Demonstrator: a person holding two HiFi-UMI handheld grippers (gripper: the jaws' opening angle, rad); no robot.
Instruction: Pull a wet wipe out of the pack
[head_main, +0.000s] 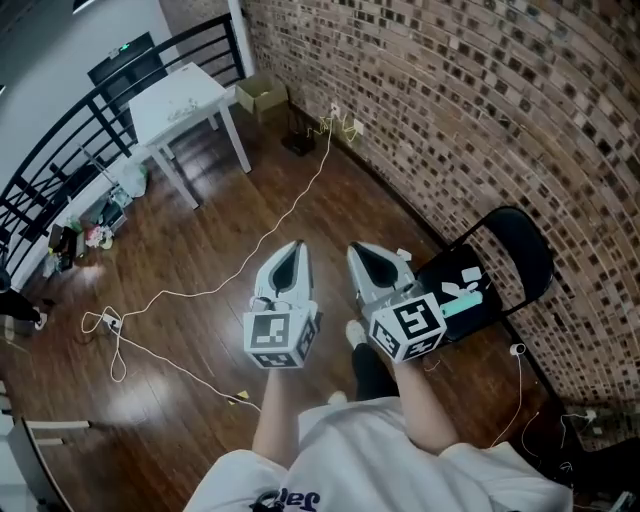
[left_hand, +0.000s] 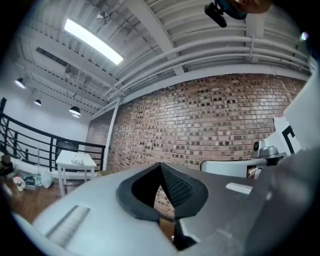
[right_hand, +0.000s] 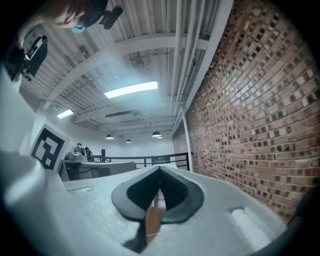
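You are standing on a wooden floor (head_main: 230, 270) beside a long brick wall (head_main: 480, 120), and no view shows the wet wipe pack, so the step in hand is, as I judge it, to find the pack before anything else. Check the surfaces in order of size. The white table (head_main: 180, 100) by the railing stands well away from you, and what lies on its top is too small to name. The black chair (head_main: 505, 265) is just beside your right arm, and the small pale and teal things on its seat (head_main: 462, 292) cannot be identified from here, so they are worth a direct look. Mind the pale cable (head_main: 290, 215) trailing across the boards if you step forward. Both tools point level out ahead of you. The left gripper (head_main: 296, 247) has its jaws pressed together on nothing, and the right gripper (head_main: 360, 250) is likewise closed and empty. Once the pack is in sight, spread one pair of jaws before you approach. My advice is to pin the pack with one tool and pinch the wipe's exposed edge with the other.
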